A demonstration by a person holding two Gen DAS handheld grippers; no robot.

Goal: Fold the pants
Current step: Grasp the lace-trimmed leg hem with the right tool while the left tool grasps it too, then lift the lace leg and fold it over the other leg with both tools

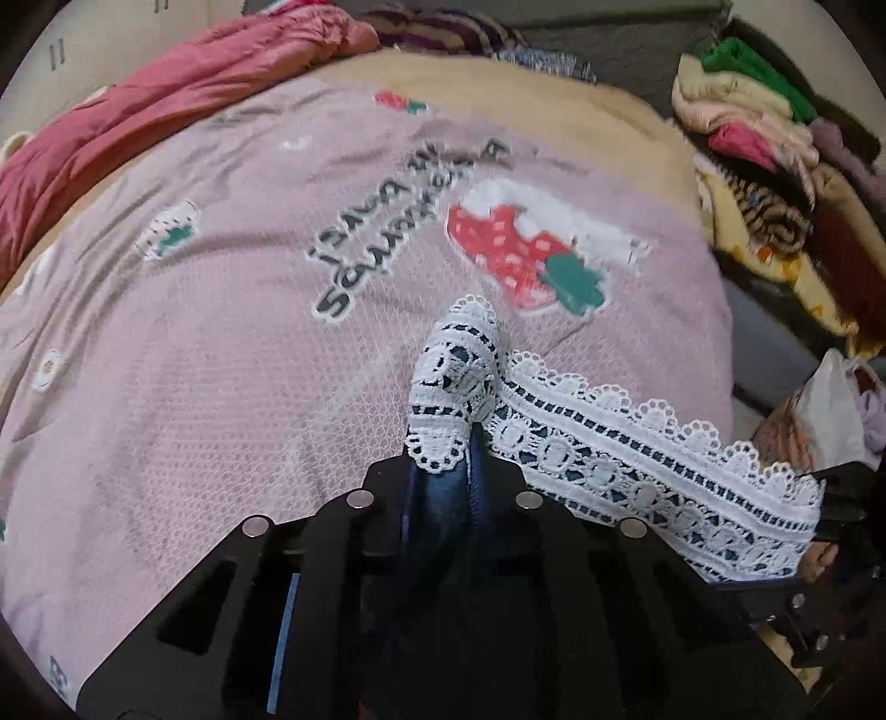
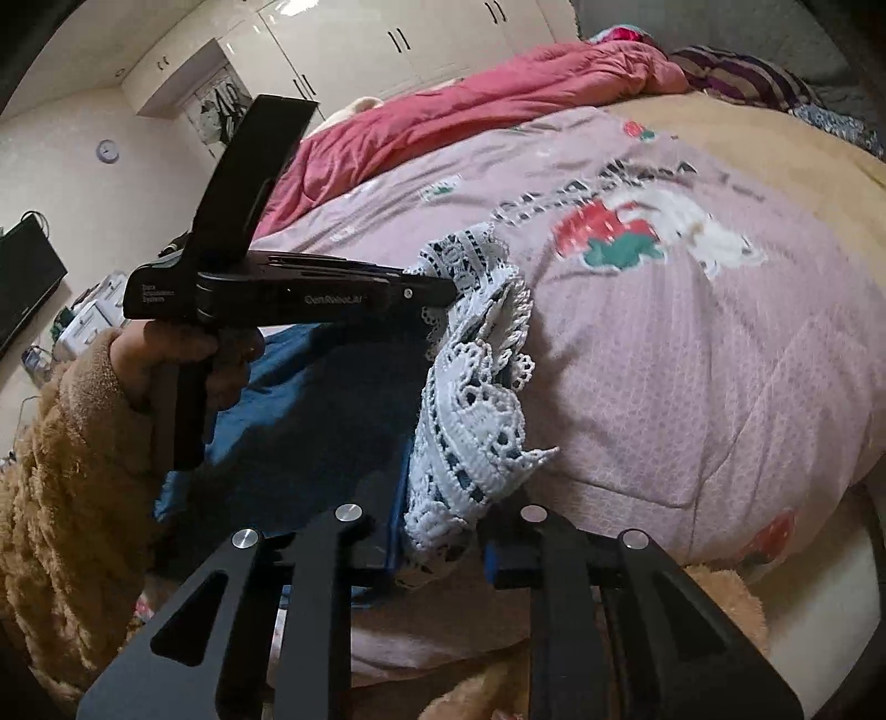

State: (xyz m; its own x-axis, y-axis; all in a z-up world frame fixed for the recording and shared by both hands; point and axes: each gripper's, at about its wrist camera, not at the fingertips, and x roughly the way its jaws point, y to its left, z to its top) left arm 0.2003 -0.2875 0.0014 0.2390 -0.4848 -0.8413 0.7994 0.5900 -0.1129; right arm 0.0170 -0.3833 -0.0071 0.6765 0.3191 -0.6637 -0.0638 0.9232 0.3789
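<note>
The pants are dark blue with a white lace hem (image 1: pixel 637 459). In the left wrist view my left gripper (image 1: pixel 446 471) is shut on the blue fabric and lace hem, held above the pink blanket (image 1: pixel 221 343). The hem stretches right to my right gripper (image 1: pixel 841 515) at the frame edge. In the right wrist view my right gripper (image 2: pixel 443 540) is shut on the lace hem (image 2: pixel 470 410), with blue pants fabric (image 2: pixel 310 399) hanging to the left. My left gripper (image 2: pixel 437 288) shows from the side, clamped on the same hem.
A pink strawberry-print blanket (image 2: pixel 664 360) covers the bed. A red quilt (image 2: pixel 470 105) lies bunched at the far side. Folded clothes are stacked at the right (image 1: pixel 775 166). White wardrobes (image 2: pixel 387 39) and a television (image 2: pixel 22 282) stand beyond.
</note>
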